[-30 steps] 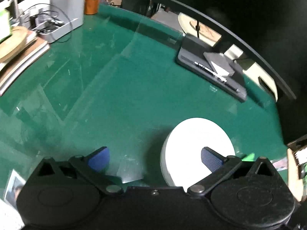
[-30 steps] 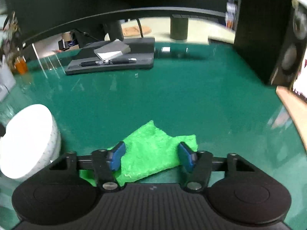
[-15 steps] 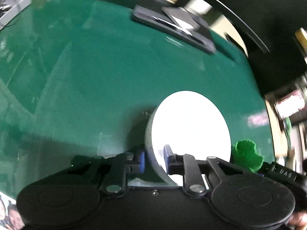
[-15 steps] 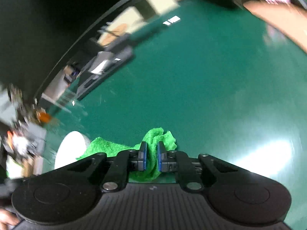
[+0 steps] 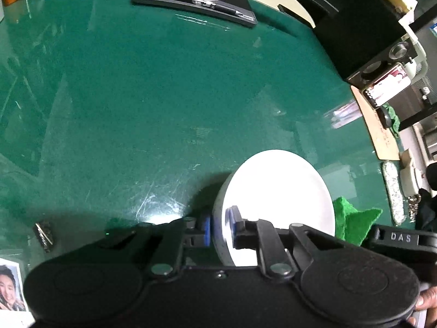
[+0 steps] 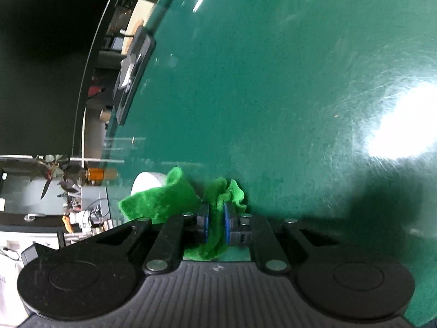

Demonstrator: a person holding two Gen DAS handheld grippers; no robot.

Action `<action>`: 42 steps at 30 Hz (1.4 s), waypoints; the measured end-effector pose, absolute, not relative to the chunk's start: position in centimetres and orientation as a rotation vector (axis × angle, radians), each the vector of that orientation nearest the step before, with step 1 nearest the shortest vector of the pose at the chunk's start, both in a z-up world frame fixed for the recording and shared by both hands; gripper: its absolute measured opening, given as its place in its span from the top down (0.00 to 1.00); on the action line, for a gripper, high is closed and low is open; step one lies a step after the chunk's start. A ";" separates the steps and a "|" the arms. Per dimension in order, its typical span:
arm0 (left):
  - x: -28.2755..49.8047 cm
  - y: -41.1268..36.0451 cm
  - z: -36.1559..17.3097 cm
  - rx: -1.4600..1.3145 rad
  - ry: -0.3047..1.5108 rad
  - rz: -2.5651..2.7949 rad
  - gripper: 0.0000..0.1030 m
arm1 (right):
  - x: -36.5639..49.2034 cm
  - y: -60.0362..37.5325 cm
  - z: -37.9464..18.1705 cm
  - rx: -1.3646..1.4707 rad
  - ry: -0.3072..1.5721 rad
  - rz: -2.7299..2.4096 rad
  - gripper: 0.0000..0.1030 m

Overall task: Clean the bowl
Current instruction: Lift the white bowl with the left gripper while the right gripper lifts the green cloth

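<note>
My left gripper (image 5: 220, 228) clamps the white bowl (image 5: 275, 202) rim; right gripper (image 6: 215, 225) pinches the green cloth (image 6: 164, 199) (wiping not yet begun).

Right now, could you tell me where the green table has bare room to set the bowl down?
Bare: the green tabletop between the white bowl and the black tray. Crowded: right edge by the wooden board.

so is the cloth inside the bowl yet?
No. In the left wrist view the green cloth sits outside the rim of the white bowl, pinched by the right gripper.
</note>
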State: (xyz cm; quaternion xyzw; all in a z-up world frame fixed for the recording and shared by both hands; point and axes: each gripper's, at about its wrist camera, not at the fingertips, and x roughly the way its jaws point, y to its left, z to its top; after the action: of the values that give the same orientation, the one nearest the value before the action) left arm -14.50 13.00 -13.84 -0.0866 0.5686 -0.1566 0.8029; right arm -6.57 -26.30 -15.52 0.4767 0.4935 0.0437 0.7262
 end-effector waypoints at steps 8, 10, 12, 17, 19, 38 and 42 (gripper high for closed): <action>-20.9 15.6 -13.7 -0.111 1.211 -0.216 0.81 | -2.2 -26.9 -16.3 1.059 1.066 0.208 0.90; -23.4 16.5 -13.9 -0.092 1.207 -0.173 0.80 | -1.8 -27.0 -16.3 1.040 1.081 0.247 0.90; -25.5 17.1 -14.0 -0.071 1.202 -0.135 0.79 | -2.2 -27.4 -16.1 1.016 1.105 0.271 0.90; -31.3 18.9 -14.4 -0.027 1.191 -0.061 0.78 | -4.0 -28.2 -16.0 0.995 1.196 0.357 0.89; -33.8 20.1 -14.7 -0.022 1.187 -0.050 0.77 | -3.6 -28.0 -15.9 0.970 1.202 0.368 0.89; -52.8 28.7 -15.8 0.016 1.197 -0.018 0.76 | -0.4 -28.8 -15.2 0.928 1.152 0.438 0.87; -58.5 31.1 -15.9 0.061 1.200 -0.006 0.75 | 1.7 -27.8 -14.7 0.900 1.115 0.453 0.87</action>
State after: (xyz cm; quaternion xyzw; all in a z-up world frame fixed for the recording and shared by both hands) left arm -58.48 31.12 -15.89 0.0288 0.5646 -0.0029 0.8248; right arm 1.69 -27.82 -14.75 0.4089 0.5066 0.2058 0.7306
